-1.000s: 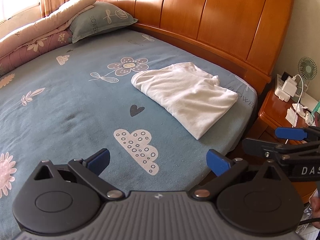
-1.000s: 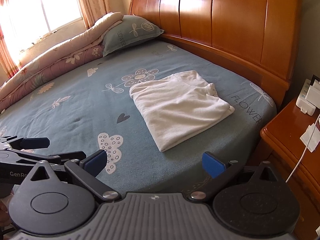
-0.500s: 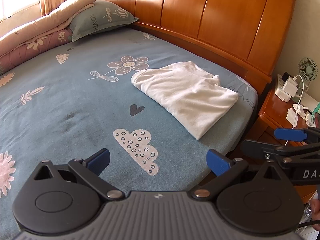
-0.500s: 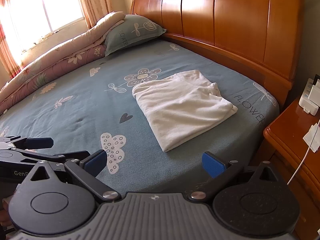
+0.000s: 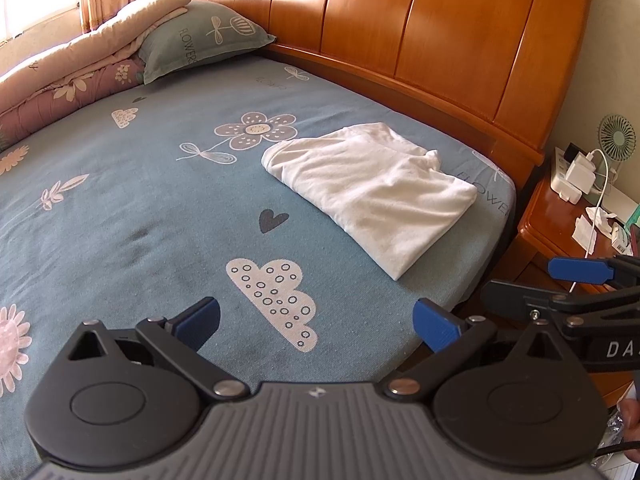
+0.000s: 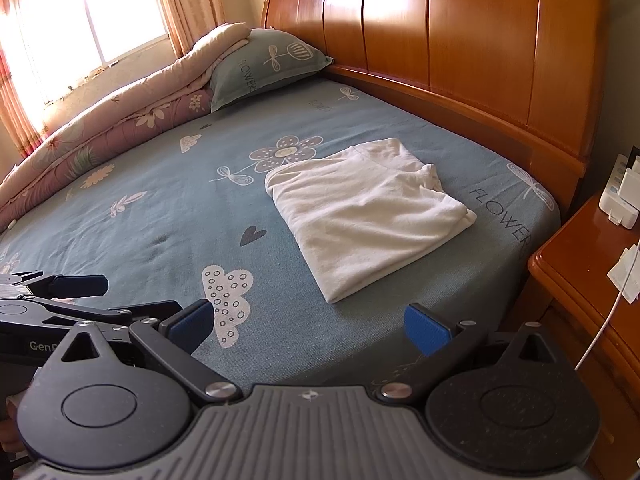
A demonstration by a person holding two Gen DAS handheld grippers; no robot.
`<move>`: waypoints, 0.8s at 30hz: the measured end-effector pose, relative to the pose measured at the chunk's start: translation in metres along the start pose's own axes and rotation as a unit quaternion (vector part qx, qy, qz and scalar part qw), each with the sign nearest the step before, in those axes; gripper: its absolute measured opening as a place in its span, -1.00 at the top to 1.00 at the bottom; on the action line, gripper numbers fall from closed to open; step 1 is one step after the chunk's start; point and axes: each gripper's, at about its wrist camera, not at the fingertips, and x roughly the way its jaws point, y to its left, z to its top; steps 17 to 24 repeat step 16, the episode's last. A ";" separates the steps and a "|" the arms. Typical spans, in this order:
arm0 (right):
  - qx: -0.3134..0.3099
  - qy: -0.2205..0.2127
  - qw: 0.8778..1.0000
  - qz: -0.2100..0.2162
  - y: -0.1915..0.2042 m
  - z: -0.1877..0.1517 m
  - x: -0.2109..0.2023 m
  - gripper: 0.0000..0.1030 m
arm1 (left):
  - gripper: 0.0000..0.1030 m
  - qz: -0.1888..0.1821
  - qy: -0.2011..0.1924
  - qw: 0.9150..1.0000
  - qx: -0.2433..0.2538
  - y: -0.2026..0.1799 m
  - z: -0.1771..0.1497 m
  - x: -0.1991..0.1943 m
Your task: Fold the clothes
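- Seemingly close to done: white garment [image 5: 372, 192] lying as a compact folded rectangle on the bed [image 5: 120, 216], right of centre, near the headboard [image 5: 420, 32] and just right of the flower print.
- Collar end bunched at the far right corner (slightly untidy; edges otherwise fairly even).
- Left hand-held gripper [image 5: 316, 320] with blue pads spread wide, holding nothing, low over the near edge of the bed, well short of the cloth.
- Right hand-held gripper [image 6: 306, 322] likewise spread and empty, beside the left one.
- Possibly left: one more fold or a tidy of the collar; no other clothes in view.
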 end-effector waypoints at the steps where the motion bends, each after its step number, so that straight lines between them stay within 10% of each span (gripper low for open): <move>1: 0.000 0.000 1.000 0.000 0.000 0.000 0.000 -1.00 | -0.98 0.000 0.000 1.000 0.000 0.000 0.000 0.000; 24: -0.002 -0.002 1.000 -0.001 0.001 0.000 -0.002 -1.00 | -0.98 0.000 -0.007 1.000 0.002 0.000 0.000 0.000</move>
